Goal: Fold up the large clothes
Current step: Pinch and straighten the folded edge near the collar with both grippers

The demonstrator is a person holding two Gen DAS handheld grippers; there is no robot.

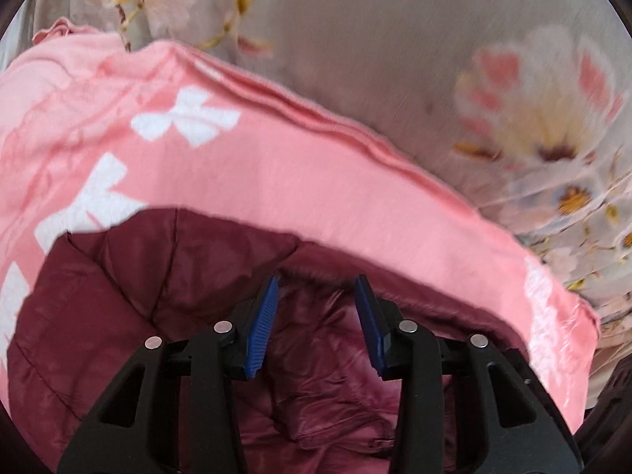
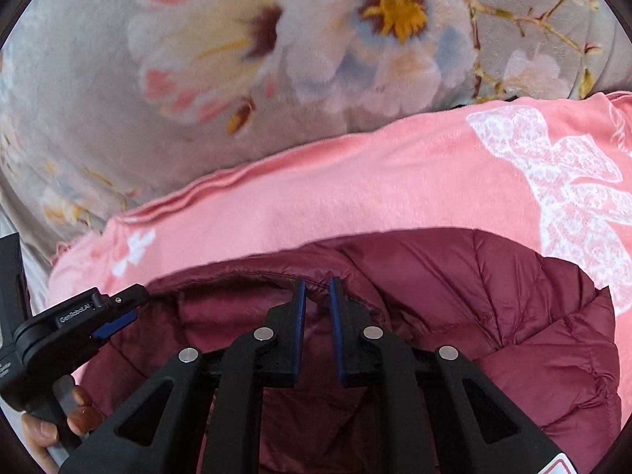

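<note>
A maroon quilted puffer jacket [image 1: 130, 276] lies on a pink blanket [image 1: 300, 181] with white bow prints. My left gripper [image 1: 316, 282] is open, its blue pads over the jacket's collar edge, nothing between them. In the right wrist view the jacket [image 2: 493, 304] fills the lower half. My right gripper [image 2: 316, 282] has a narrow gap between its pads, at the jacket's collar rim; no fabric shows pinched between them. The left gripper [image 2: 114, 324] shows at the left edge of that view, held by a hand [image 2: 51, 426].
The pink blanket [image 2: 355, 205] lies on a grey floral bedspread [image 2: 197, 59], which also shows in the left wrist view [image 1: 434, 59]. The blanket's folded edge [image 1: 335, 126] runs diagonally beyond the jacket.
</note>
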